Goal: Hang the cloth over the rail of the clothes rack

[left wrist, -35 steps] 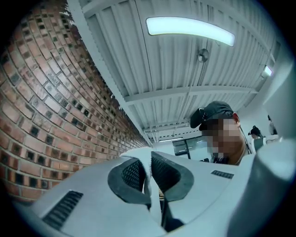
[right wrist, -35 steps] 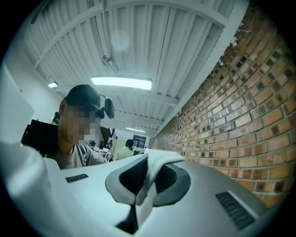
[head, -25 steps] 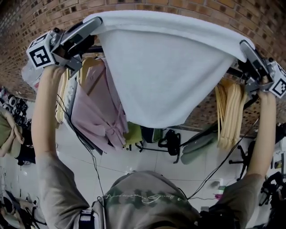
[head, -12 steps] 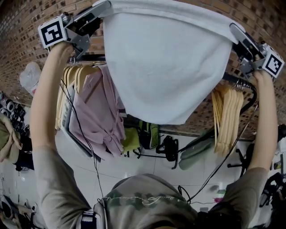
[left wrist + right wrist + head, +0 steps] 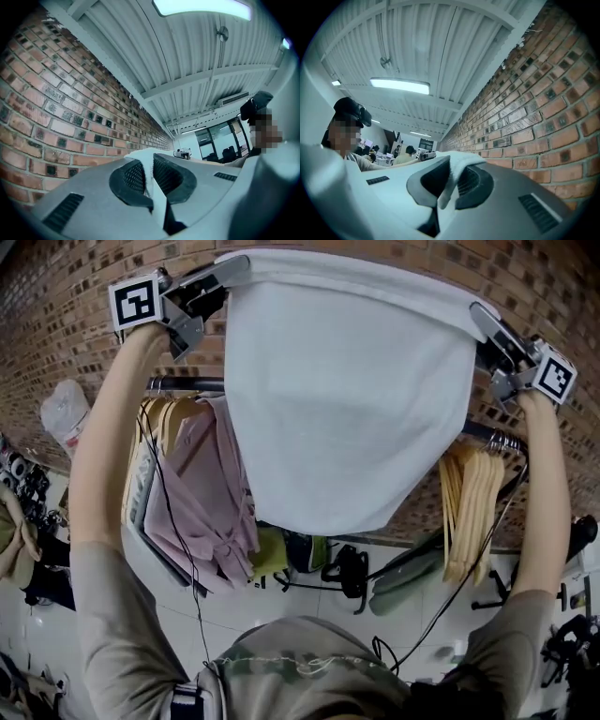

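Observation:
A white cloth [image 5: 347,399] hangs spread between my two raised grippers, in front of the brick wall and above the rack's dark rail [image 5: 192,383]. My left gripper [image 5: 236,266] is shut on the cloth's upper left corner. My right gripper [image 5: 480,317] is shut on its upper right corner. In the left gripper view the cloth's edge [image 5: 151,176] is pinched between the black pads [image 5: 132,177] of the left gripper [image 5: 151,180]. In the right gripper view a fold of cloth [image 5: 454,171] sits between the pads [image 5: 469,180] of the right gripper [image 5: 451,183]. The cloth hides the rail's middle.
On the rail hang a pink garment [image 5: 202,493] with wooden hangers [image 5: 155,423] at the left, and a bunch of bare wooden hangers [image 5: 473,507] at the right. Bags [image 5: 342,568] lie on the white floor below. A brick wall [image 5: 56,324] stands close behind.
Both grippers have risen and gone forward with the cloth stretched between them. The cloth's top edge now stands higher above the rail. Both grips are unchanged.

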Available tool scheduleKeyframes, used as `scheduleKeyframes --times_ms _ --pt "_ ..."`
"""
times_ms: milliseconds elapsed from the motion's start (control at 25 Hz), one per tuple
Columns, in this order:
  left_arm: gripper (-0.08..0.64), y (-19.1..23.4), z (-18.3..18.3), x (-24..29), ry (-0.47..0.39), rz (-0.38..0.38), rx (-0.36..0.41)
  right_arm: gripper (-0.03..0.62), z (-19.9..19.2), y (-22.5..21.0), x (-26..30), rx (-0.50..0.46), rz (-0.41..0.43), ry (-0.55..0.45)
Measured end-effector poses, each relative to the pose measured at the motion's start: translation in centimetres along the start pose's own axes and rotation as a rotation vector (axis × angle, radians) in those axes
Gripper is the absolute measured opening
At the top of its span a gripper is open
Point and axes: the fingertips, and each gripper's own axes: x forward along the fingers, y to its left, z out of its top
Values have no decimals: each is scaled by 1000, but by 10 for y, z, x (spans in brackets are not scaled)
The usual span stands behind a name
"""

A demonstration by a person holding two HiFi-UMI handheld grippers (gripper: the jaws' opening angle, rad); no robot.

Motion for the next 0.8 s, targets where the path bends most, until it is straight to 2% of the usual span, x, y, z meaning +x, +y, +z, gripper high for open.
scheduleKeyframes --times_ms 160,360,600,720,800 --pt "18 19 -11 3 26 7 -43 18 -8 -8 5 6 8 21" --pt "18 48 -29 14 26 44 -137 18 -23 -30 10 34 -3 10" --pt "18 78 -52 25 73 85 -173 18 -48 -59 9 81 -34 44" --pt "18 95 -79 28 121 121 -186 18 -71 -79 9 188 -57 29" --pt "18 105 -102 29 146 137 -231 18 -93 -93 11 275 -90 47"
